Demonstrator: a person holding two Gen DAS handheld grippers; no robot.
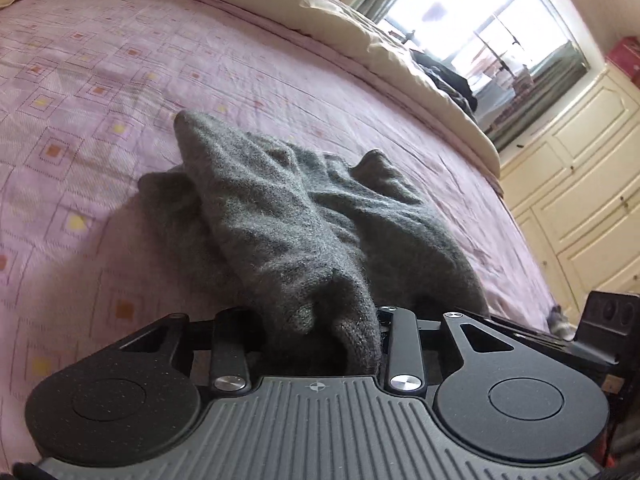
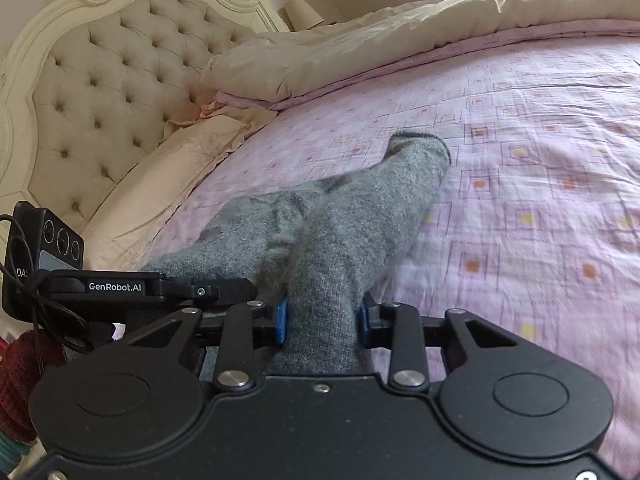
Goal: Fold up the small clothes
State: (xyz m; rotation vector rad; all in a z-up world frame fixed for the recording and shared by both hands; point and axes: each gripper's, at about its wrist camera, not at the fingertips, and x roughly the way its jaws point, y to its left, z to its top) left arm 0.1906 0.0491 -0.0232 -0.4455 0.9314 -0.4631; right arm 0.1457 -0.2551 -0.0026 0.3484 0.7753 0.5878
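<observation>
A small grey knitted garment (image 1: 296,216) lies bunched on the pink patterned bedspread (image 1: 100,92). My left gripper (image 1: 320,332) is shut on its near edge; the cloth hides the fingertips. In the right wrist view the same grey garment (image 2: 340,220) runs from my right gripper (image 2: 322,320) out over the bedspread (image 2: 540,160), its cuffed end resting far ahead. The right gripper is shut on it, its blue pads (image 2: 282,320) pressing the cloth from both sides. The left gripper's body (image 2: 120,288) shows just to the left.
A cream duvet (image 1: 360,28) is heaped along the bed's far side. A tufted cream headboard (image 2: 104,80) and a pillow (image 2: 168,176) are at the left. Cream wardrobe doors (image 1: 580,184) and a bright window (image 1: 480,24) stand beyond the bed.
</observation>
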